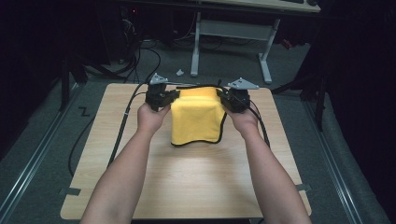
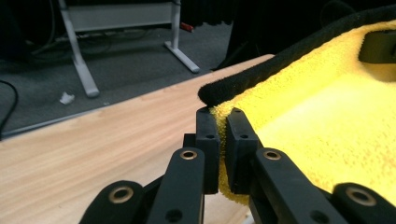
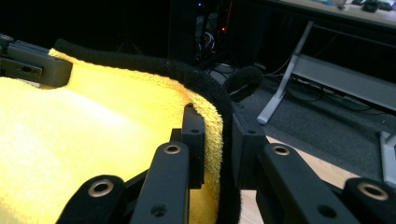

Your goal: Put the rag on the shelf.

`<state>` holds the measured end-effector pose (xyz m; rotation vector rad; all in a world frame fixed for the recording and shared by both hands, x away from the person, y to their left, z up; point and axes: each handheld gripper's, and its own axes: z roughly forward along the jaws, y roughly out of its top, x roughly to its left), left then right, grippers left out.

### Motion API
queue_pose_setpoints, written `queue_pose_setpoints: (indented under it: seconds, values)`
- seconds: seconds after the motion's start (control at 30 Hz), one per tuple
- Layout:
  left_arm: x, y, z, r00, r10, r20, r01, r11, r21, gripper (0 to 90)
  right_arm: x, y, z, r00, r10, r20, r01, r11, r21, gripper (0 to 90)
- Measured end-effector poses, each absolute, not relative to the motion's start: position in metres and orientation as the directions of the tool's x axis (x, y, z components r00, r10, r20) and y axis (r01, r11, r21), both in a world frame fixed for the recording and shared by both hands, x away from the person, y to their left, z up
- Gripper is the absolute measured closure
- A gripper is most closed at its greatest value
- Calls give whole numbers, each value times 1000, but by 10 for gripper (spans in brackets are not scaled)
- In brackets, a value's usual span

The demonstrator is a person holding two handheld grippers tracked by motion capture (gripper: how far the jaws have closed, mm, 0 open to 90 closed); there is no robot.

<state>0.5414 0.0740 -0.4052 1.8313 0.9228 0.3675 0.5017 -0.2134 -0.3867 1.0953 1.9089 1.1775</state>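
The left claw point(image 1: 172, 97) and right claw point(image 1: 223, 98) each pinch an upper corner of the black-edged yellow terry cloth point(image 1: 197, 119), held up near the far edge of the pale wooden desk point(image 1: 187, 182); its hem touches the desk; judged mid-fold, laying down remains.

Right gripper point(image 3: 218, 128) pinching the edge of a yellow cloth point(image 3: 84, 135).

Two black jaws rise from the bottom and press on the cloth's black-trimmed edge, which runs down between them. The cloth spreads away to the left, bright and fuzzy, its black trim point(image 3: 154, 65) curving along the top. At upper left the other gripper point(image 3: 32, 63) holds the far corner. To the right a strip of wooden table point(image 3: 322, 170) shows, with grey floor point(image 3: 327, 126) and a white desk leg point(image 3: 285, 88) beyond, against a dark background.
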Motion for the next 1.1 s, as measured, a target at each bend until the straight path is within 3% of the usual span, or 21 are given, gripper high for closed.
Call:
queue_pose_setpoints:
  seconds: [1.1]
  values:
    - [537,81,-457,655,693,-303,553,-166,816,851,505,-228,-439,-466,883,52,470,197,860,759]
